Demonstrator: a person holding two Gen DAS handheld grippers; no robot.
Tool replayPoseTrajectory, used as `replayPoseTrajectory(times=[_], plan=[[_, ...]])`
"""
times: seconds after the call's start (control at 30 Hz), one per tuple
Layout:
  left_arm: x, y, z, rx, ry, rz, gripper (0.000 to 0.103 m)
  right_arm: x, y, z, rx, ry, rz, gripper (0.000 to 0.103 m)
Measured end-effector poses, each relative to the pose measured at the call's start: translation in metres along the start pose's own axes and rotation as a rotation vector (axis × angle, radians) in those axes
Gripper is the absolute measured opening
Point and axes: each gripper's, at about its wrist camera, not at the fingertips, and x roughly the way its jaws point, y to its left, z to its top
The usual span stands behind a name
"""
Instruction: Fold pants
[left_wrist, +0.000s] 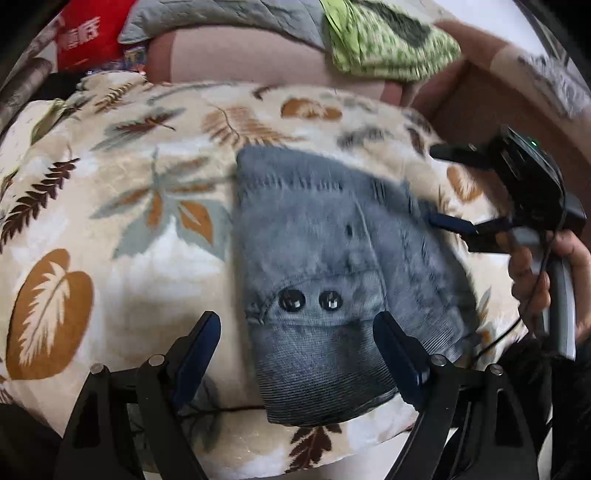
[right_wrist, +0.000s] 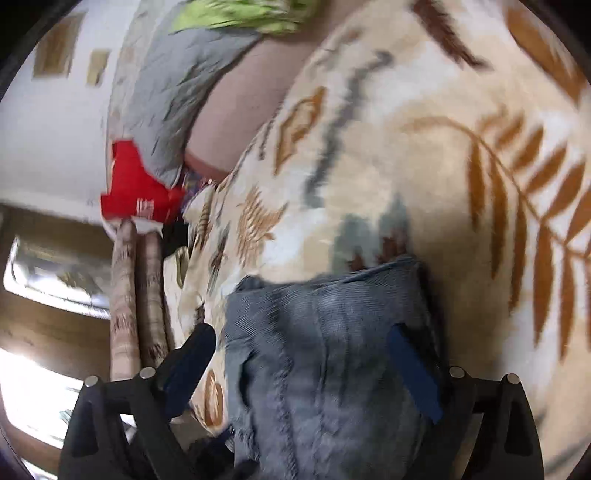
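Grey-blue denim pants (left_wrist: 325, 266) lie folded into a compact bundle on a cream leaf-print blanket (left_wrist: 122, 229), two dark buttons facing me. My left gripper (left_wrist: 297, 328) is open, its fingers spread either side of the bundle's near end, holding nothing. My right gripper (left_wrist: 447, 188) comes in from the right in the left wrist view, open, its lower finger touching the bundle's right edge. In the right wrist view the pants (right_wrist: 325, 354) fill the space between the open fingers of the right gripper (right_wrist: 303, 343); the blanket (right_wrist: 424, 147) lies beyond.
A green patterned cloth (left_wrist: 388, 40), a grey quilt (left_wrist: 229, 14) and a red bag (left_wrist: 88, 37) lie at the far side. A wooden bed frame (left_wrist: 476, 103) is at the right. In the right wrist view, rolled fabric (right_wrist: 129, 295) stands by the blanket's edge.
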Motion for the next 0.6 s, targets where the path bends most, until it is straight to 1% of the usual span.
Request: replayPoseTrajectory(times=[0.03, 0.07, 0.1, 0.13, 0.17, 0.2, 0.23, 0.27, 0.3, 0.33, 0.4, 0.47, 0.53, 0.57, 0.6], plan=[[-0.002, 0.003, 0.000, -0.017, -0.006, -0.034, 0.086, -0.006, 0.013, -0.001, -0.042, -0.002, 0.001, 0.096], [0.000, 0.004, 0.000, -0.027, 0.002, -0.052, 0.086, -0.010, 0.020, -0.002, -0.065, -0.006, 0.021, 0.096], [0.008, 0.003, 0.000, -0.028, 0.021, -0.050, 0.086, -0.012, 0.028, -0.003, -0.085, -0.008, 0.050, 0.096], [0.025, 0.000, -0.003, -0.011, 0.077, -0.024, 0.086, -0.011, 0.031, -0.002, -0.094, -0.011, 0.063, 0.097], [0.040, -0.002, -0.008, 0.003, 0.121, -0.014, 0.086, -0.005, 0.029, -0.001, -0.098, -0.011, 0.040, 0.100], [0.042, 0.000, -0.009, -0.010, 0.099, -0.024, 0.089, 0.007, 0.018, 0.001, -0.082, 0.013, -0.041, 0.101], [0.040, -0.001, -0.008, -0.014, 0.090, -0.030, 0.089, 0.027, -0.002, 0.003, -0.031, 0.077, -0.159, 0.099], [0.035, -0.002, -0.006, -0.012, 0.097, -0.027, 0.089, 0.036, -0.011, 0.005, 0.008, 0.105, -0.165, 0.099], [0.028, -0.002, -0.004, -0.013, 0.080, -0.036, 0.088, 0.030, -0.005, 0.004, -0.007, 0.065, -0.158, 0.099], [0.016, 0.000, -0.002, -0.020, 0.027, -0.056, 0.088, 0.024, 0.011, 0.005, -0.041, 0.067, -0.179, 0.099], [0.003, 0.003, 0.003, -0.030, -0.041, -0.076, 0.088, 0.020, 0.038, 0.007, -0.123, 0.070, -0.212, 0.099], [0.007, 0.002, 0.003, -0.018, -0.020, -0.102, 0.088, 0.024, 0.076, 0.010, -0.236, 0.078, -0.248, 0.099], [0.032, -0.001, -0.005, 0.004, 0.063, -0.075, 0.088, 0.041, 0.116, 0.010, -0.357, 0.131, -0.250, 0.099], [0.042, -0.002, -0.011, 0.008, 0.087, -0.074, 0.088, 0.053, 0.124, 0.008, -0.396, 0.153, -0.261, 0.099], [0.042, 0.001, -0.013, 0.006, 0.067, -0.079, 0.089, 0.067, 0.136, 0.008, -0.434, 0.183, -0.284, 0.099]])
